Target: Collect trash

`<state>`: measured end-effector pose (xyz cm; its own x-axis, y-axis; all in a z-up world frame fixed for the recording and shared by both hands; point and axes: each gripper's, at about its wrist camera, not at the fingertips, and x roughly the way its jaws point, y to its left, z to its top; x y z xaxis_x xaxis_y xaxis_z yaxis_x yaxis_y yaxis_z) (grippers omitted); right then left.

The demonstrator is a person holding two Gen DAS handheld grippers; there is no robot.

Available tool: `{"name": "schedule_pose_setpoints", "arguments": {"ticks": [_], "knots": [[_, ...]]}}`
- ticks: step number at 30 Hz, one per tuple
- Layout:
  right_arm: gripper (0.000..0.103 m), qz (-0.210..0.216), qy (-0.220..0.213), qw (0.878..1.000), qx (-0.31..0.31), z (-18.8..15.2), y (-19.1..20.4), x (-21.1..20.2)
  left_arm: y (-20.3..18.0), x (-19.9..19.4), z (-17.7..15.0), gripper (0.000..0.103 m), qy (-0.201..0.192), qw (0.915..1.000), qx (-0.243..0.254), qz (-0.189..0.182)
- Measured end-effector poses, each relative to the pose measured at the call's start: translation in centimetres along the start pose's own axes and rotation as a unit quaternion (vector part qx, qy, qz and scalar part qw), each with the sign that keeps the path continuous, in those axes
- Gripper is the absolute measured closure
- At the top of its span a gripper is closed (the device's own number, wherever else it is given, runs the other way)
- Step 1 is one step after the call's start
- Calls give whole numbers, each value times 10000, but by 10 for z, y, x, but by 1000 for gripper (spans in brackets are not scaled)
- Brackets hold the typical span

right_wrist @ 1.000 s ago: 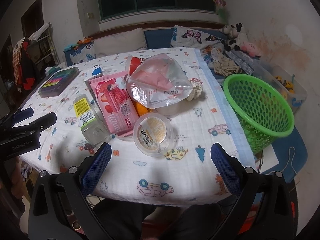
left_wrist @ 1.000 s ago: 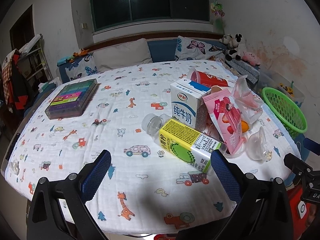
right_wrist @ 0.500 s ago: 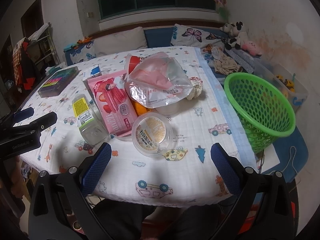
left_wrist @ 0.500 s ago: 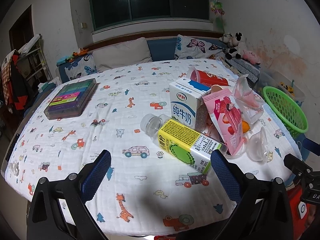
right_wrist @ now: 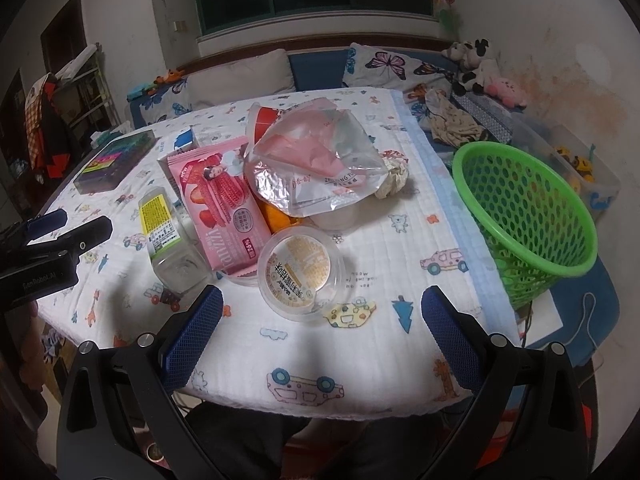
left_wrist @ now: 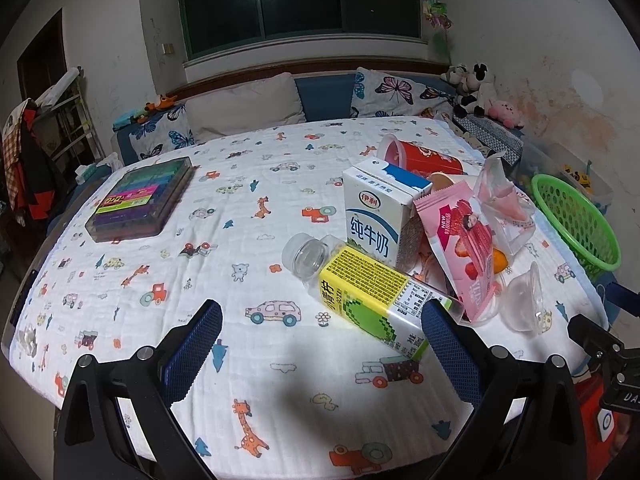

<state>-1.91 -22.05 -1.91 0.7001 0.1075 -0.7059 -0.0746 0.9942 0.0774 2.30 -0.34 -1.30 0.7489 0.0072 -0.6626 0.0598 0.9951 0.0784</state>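
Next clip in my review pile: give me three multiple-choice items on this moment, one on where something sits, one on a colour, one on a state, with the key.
1. Where is the green perforated plastic basket relative to the pile of packaging?
A. Beyond the table's right edge
B. On the table, left of the pile
C. Under the white milk carton

2. What colour is the label on the clear plastic bottle lying on its side?
A. Red and white
B. Yellow and green
C. Blue and black

3. How do the left gripper and right gripper stand?
A. Both shut on wrappers
B. Left open, right shut on a cup
C. Both open, holding nothing

Key: 1 A, the basket sits past the cloth's right edge. 2 B, the label is yellow with green blocks. 3 C, each pair of blue pads is wide apart with only cloth between.
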Motion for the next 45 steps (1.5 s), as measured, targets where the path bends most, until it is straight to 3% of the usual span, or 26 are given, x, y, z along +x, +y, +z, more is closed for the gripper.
{"name": "schedule_pose_setpoints", "arguments": {"ticks": [25,36,45], "knots": [[5,293,189,9993,-112,14,-3,26,-2,38,34,6,148,9995,245,-102],[6,488,358,9978,-256,19,-3,40,-4,67,50,6,268,9970,531,-488],[8,836,523,9944,-380,19,-2,52,-8,90,58,6,292,9901,901,-1033]]}}
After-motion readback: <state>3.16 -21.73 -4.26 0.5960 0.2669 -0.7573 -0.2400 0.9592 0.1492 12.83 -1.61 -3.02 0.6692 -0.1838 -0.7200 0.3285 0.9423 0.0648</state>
